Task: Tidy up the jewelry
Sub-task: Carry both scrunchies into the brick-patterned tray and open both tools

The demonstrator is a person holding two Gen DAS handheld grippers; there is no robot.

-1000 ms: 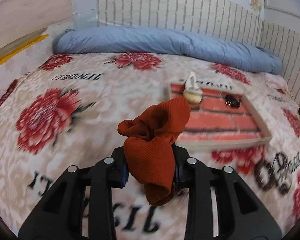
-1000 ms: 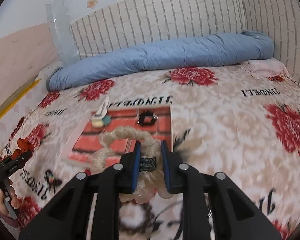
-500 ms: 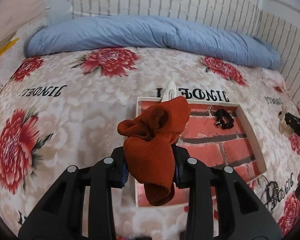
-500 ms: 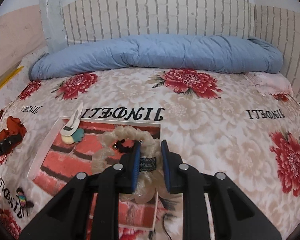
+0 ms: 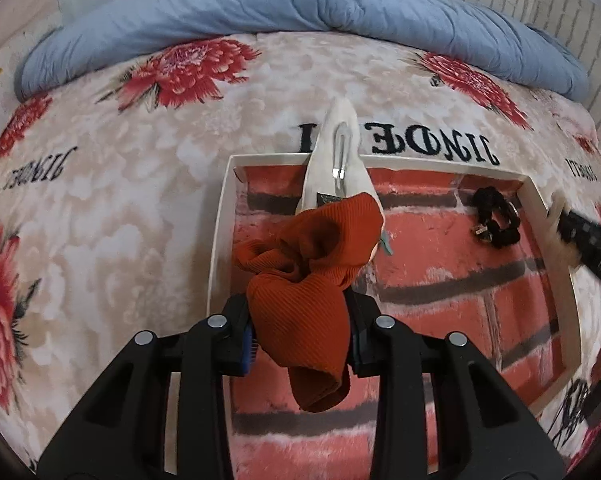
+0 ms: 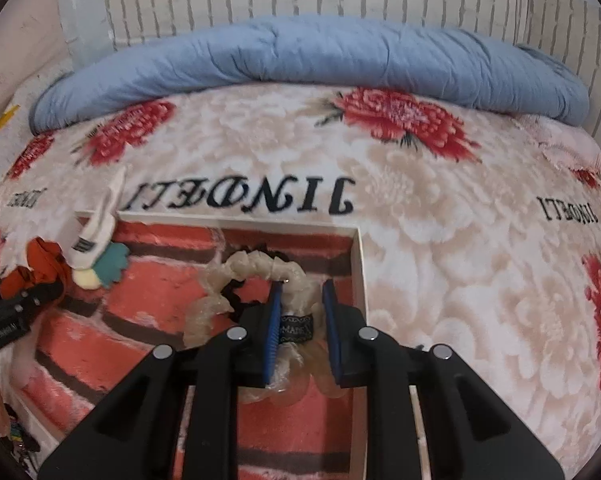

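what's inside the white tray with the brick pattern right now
In the white tray: a black scrunchie and a white hair clip leaning over its far rim. The held rust scrunchie hides the clip's lower end.

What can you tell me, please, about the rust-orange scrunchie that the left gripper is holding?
The rust-orange scrunchie is a bunched loop of ribbed, knit-looking fabric, soft and crumpled into folds. The left gripper is shut on it, its pads pressing the lower part, so one lobe hangs down below the fingers while the rest puffs up ahead of them. It is held above the left side of the white-rimmed tray with the red brick pattern, not resting on it, and hides the near end of the white hair clip.
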